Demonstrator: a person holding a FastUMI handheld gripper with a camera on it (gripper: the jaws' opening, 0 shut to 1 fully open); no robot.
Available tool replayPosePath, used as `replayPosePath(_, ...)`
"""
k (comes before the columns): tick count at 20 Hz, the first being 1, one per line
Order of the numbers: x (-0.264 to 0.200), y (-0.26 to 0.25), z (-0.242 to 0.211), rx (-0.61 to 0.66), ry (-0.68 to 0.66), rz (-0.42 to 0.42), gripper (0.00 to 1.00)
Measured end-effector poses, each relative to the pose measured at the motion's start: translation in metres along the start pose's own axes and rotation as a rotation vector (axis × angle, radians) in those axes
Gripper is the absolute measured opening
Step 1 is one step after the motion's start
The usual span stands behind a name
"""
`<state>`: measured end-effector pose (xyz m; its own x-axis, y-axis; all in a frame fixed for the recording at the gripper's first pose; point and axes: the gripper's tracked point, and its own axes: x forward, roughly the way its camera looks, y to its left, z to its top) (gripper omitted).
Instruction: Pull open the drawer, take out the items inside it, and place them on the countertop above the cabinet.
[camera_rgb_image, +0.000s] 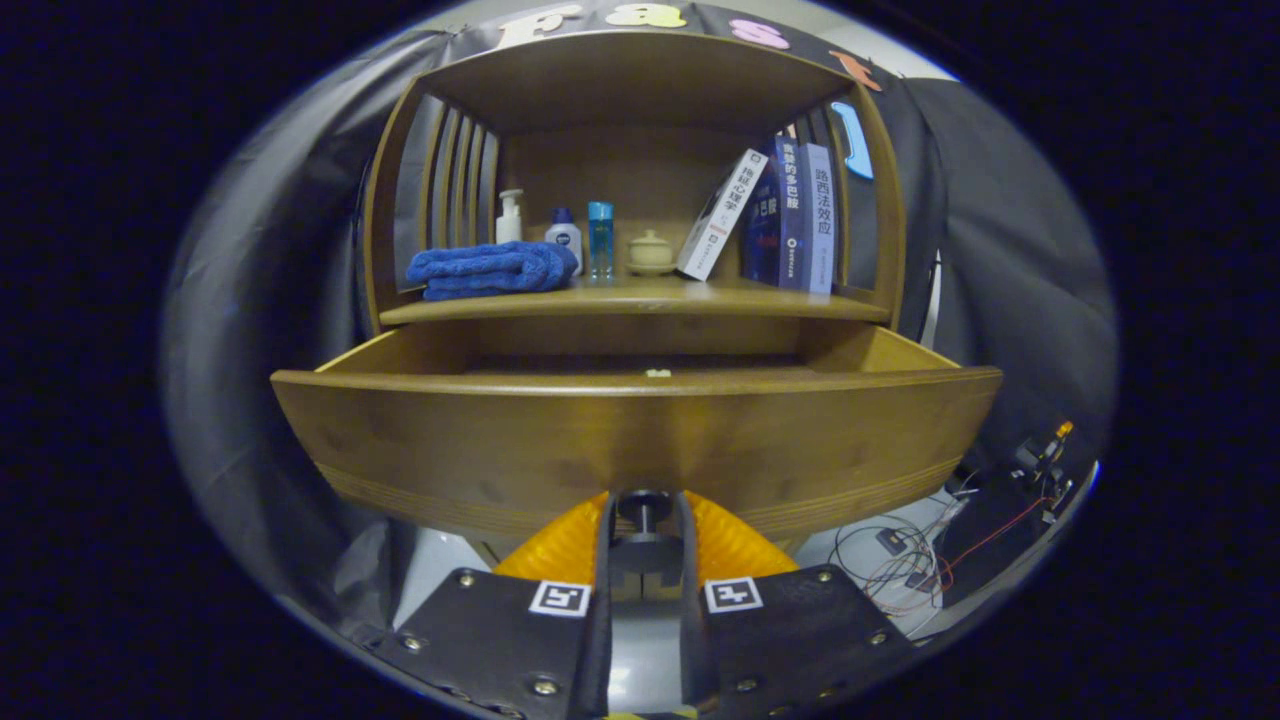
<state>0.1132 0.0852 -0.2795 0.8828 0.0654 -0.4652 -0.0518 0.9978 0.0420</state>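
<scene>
The drawer (640, 440) front blocks your view inside; you get just a small pale bit (657, 373) over its top edge, too small to identify. The knob (643, 505) sits between the gripper (643, 530) fingers, but contact can't be judged. The bottle (563, 236) labels are too small to read.

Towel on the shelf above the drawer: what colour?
Blue; the folded towel shows best in the gripper view.
</scene>
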Motion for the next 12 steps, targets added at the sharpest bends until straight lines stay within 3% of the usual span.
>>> replayPosePath(3,-0.02,-0.003,0.002,0.034,-0.032,-0.014,0.27)
replayPosePath(4,-0.032,0.008,0.02,0.063,-0.129,0.036,0.28)
replayPosePath(6,-0.06,-0.018,0.009,0.024,-0.111,-0.047,0.14)
replayPosePath(8,-0.069,-0.037,0.009,0.087,-0.145,-0.087,0.01)
replayPosePath(12,-0.081,-0.054,0.007,0.077,-0.145,-0.118,0.01)
